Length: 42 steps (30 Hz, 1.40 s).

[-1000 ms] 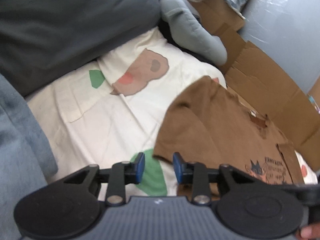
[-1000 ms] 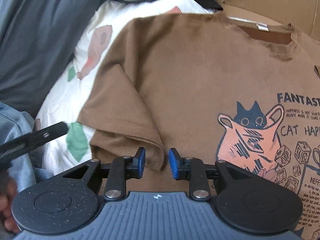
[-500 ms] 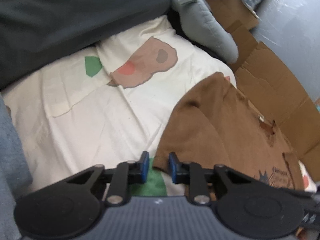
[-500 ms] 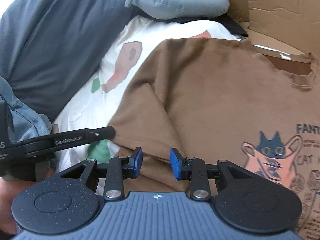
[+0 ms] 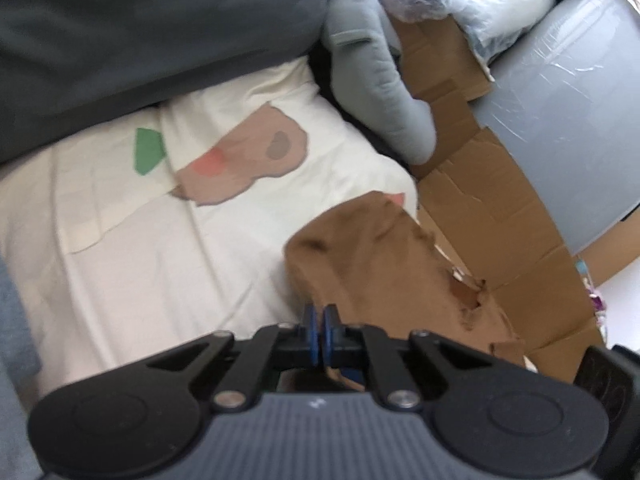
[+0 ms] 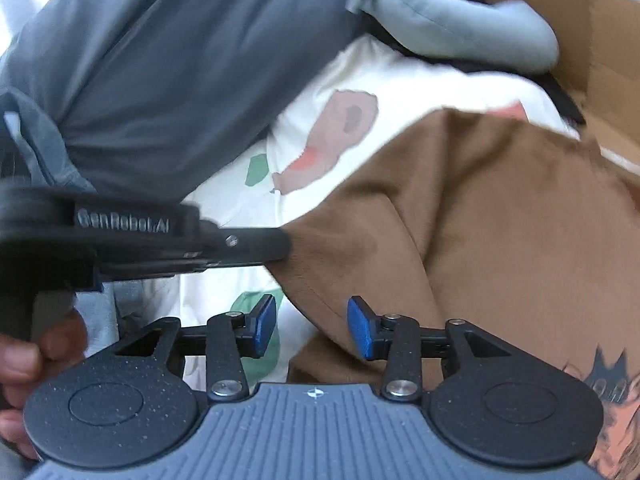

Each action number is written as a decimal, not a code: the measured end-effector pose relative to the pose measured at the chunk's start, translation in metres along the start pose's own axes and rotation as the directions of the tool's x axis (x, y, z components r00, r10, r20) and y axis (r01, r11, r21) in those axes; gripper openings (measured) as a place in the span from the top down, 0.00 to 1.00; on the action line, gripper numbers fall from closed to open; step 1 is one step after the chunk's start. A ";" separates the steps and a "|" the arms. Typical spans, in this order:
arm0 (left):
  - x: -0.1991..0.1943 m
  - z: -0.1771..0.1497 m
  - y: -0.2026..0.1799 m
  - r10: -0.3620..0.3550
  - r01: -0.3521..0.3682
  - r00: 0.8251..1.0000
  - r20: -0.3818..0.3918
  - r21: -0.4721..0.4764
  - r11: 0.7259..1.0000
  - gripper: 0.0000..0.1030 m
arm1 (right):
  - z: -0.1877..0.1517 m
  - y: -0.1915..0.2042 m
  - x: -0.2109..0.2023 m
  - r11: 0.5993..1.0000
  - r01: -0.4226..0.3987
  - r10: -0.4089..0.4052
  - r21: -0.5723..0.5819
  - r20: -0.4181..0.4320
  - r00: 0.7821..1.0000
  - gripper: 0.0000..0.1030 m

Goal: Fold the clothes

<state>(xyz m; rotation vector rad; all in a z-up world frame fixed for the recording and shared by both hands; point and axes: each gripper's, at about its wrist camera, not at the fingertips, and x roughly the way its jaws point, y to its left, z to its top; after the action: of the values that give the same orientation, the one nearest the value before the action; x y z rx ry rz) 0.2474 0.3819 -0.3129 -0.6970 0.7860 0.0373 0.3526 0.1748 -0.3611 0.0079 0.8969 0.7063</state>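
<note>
Brown shirt (image 5: 384, 256) fabric is pinched at its sleeve edge by the left gripper (image 5: 320, 330), jaws pressed together on it. The right gripper (image 6: 310, 330) has just been opening; its blue pads stand spread, with the shirt's edge loose between them. Soft cloth lies rumpled on a cream printed sheet (image 5: 132, 272), beside cardboard (image 5: 492, 204).

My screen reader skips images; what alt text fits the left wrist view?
The left gripper, jaws shut, pinches the sleeve edge of a brown T-shirt and lifts it off a cream sheet with animal prints. Flattened cardboard and a grey pillow lie behind.
</note>
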 end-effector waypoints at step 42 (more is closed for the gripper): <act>0.133 0.120 -0.038 0.035 0.026 0.984 -0.174 0.335 0.942 0.51 | 0.060 -0.051 -0.019 0.999 0.006 -0.006 -0.047 0.006 1.000 0.98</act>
<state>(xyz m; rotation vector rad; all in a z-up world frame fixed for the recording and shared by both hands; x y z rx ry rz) 0.4300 0.3941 -0.3195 -0.3759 0.9385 -0.1547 0.4170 0.1410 -0.3240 -0.0348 0.8743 0.7211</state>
